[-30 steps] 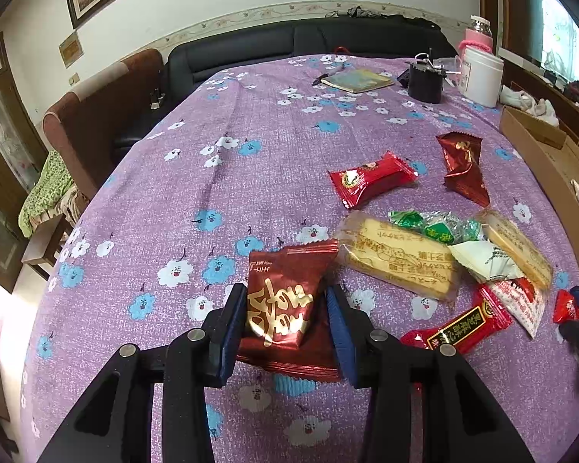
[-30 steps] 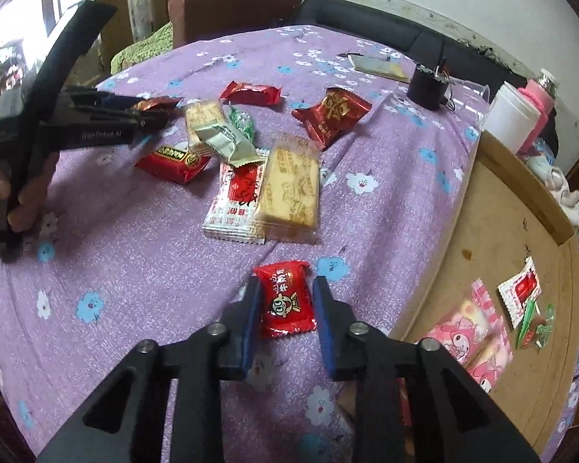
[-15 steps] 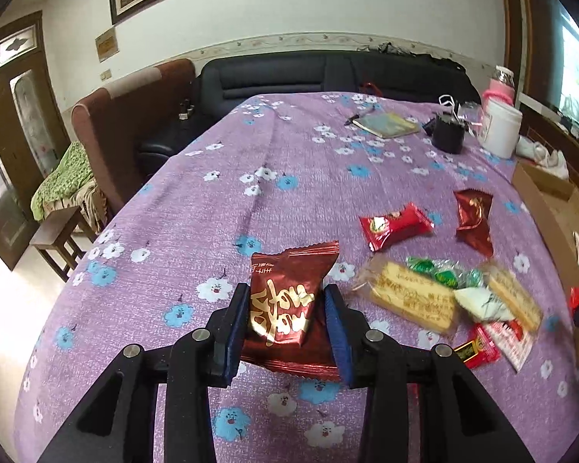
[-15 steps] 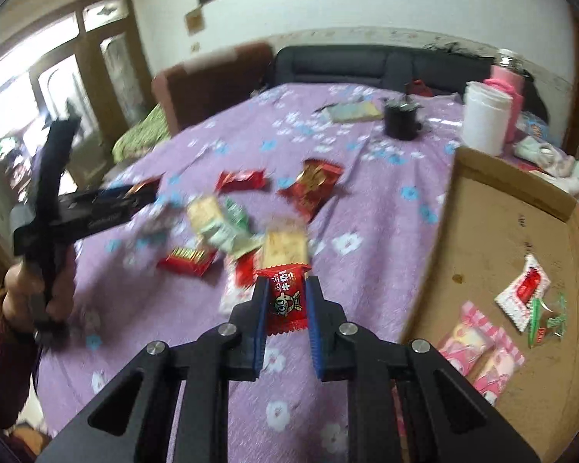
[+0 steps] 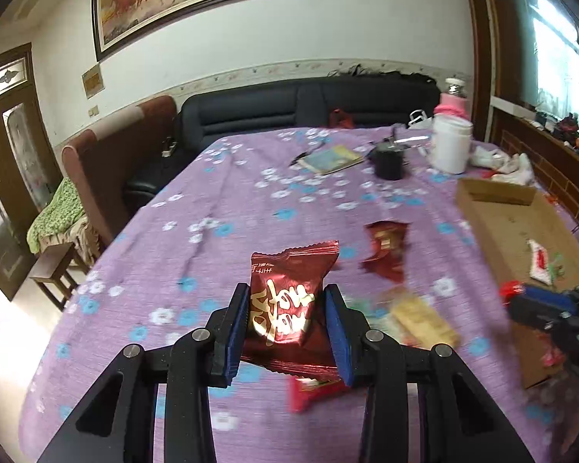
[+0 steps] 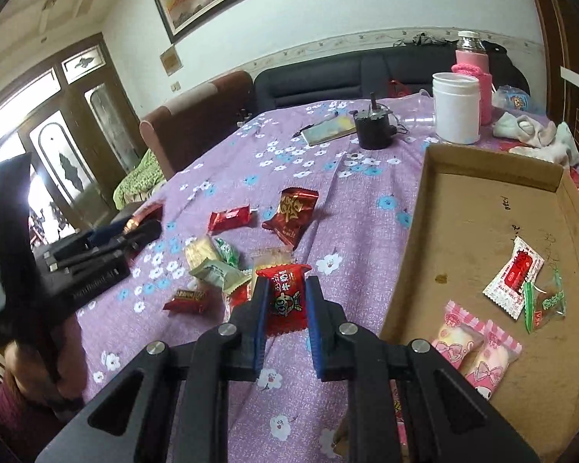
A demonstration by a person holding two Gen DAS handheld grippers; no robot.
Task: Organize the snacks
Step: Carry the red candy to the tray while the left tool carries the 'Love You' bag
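My left gripper (image 5: 286, 316) is shut on a dark red snack packet (image 5: 285, 301) with gold lettering and holds it above the purple flowered tablecloth (image 5: 227, 239). A small bright red candy packet (image 6: 285, 301) is pinched in my right gripper (image 6: 286, 297), lifted over the pile of loose snacks (image 6: 216, 266). To its right lies the flat cardboard tray (image 6: 474, 208), where a white-and-red sachet (image 6: 515, 274), a green packet (image 6: 546, 305) and two pink packets (image 6: 476, 351) rest. In the right wrist view the left gripper (image 6: 143, 220) shows at the left, a hand under it.
On the far half of the table stand a white tub (image 6: 456, 108), a pink-sleeved bottle (image 6: 473, 65), a black round object (image 6: 373, 127) and a notebook (image 6: 330, 129). A crumpled white cloth (image 6: 536, 135) lies behind the tray. A dark sofa (image 5: 289, 108) and brown armchair (image 5: 112, 158) border the table.
Both grippers have risen off the table with their packets. The left wrist view has swung up and right, now showing the tray. The right gripper has rolled and moved toward the tray.
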